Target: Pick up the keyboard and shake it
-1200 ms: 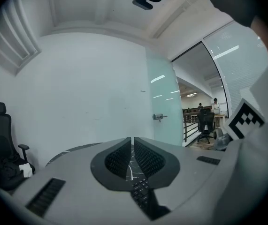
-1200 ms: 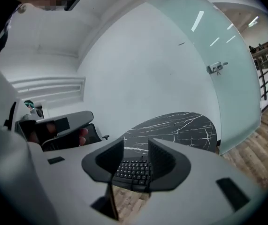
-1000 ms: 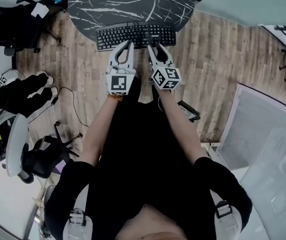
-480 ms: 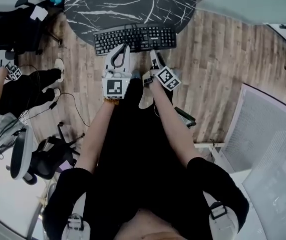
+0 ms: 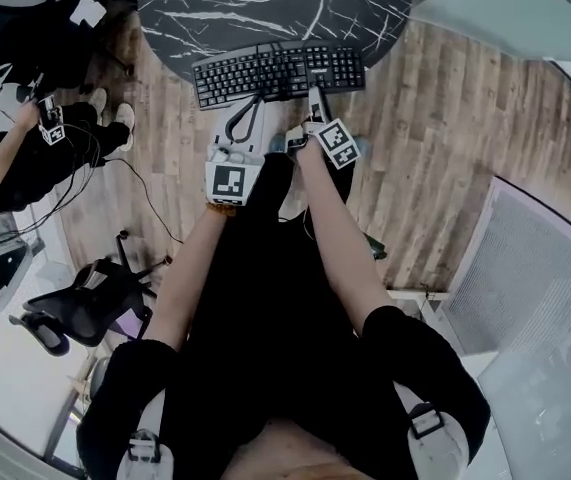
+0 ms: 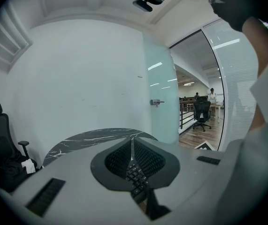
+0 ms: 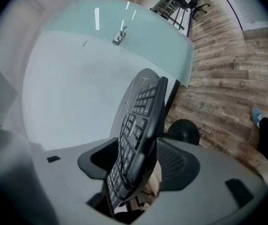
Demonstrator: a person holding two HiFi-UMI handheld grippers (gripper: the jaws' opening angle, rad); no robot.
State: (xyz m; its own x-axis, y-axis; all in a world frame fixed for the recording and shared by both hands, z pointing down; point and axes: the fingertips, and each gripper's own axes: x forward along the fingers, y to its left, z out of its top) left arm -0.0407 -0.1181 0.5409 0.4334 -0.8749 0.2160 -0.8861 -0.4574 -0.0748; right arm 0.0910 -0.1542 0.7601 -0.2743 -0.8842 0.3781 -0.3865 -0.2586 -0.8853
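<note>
Between the right gripper's (image 7: pixel 141 149) spread jaws stands the one keyboard (image 5: pixel 277 71), unsqueezed; those jaws have just been opening. The left gripper (image 6: pixel 132 146), second of two, has its jaws pressed together. The keyboard sits at the near edge of the one marble table (image 5: pixel 265 8). A second ago the right gripper's marker cube faced up; now it is rolled sideways.

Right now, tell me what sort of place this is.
Most likely an office: a swivel chair on a wood-look floor, a frosted glass partition, and a keyboard at a round marbled table.
</note>
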